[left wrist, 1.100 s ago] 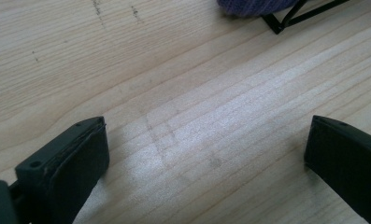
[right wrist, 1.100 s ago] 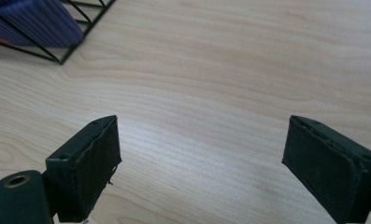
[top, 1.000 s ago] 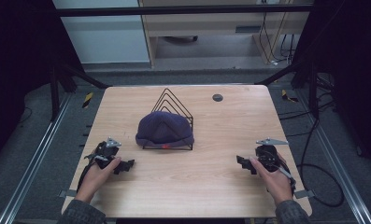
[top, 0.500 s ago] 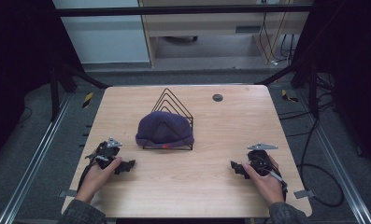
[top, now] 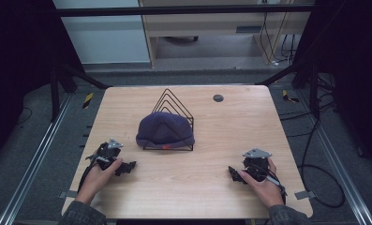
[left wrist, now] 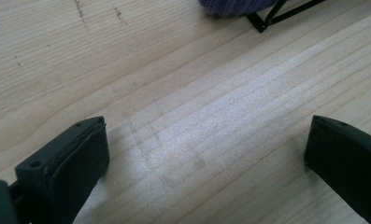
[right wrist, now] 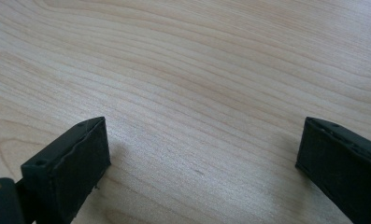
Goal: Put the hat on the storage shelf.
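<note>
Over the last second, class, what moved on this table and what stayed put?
The right gripper drew back toward the person's edge of the table, jaws open and empty. The left gripper, the hat and the wire rack under it stayed where they were.

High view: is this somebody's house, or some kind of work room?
Probably a lab or workshop, not a house. A bare wooden table stands inside a black metal frame, cables trail over the grey floor, and a person's hands hold camera-fitted grippers.
</note>
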The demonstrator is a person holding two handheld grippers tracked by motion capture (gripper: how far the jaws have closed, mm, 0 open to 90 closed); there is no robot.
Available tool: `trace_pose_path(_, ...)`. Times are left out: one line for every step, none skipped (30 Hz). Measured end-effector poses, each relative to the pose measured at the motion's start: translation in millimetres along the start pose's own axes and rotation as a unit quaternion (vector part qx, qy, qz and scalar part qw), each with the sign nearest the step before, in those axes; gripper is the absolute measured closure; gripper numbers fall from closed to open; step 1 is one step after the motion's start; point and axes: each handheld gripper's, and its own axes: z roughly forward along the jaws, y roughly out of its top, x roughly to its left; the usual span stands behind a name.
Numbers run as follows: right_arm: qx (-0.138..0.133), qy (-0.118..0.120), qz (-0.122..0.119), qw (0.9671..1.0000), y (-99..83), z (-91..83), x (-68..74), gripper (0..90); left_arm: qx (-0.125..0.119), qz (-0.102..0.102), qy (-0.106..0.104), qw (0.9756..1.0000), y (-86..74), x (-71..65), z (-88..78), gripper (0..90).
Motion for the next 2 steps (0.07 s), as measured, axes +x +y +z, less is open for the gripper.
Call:
trace_pose_path(0.000, 0.000, 0.000, 1.0000, 0.0, 0.0, 0.0, 2.6, 0.000, 0.000, -0.001, 1.0000, 0.0, -0.2, -0.1, 0.0)
trace_pose_path(0.000, -0.002, 0.000, 1.0000, 0.2, 0.2, 0.0, 2.4, 0.001, 0.001, -0.002, 1.0000, 0.2, -0.1, -0.1, 0.0)
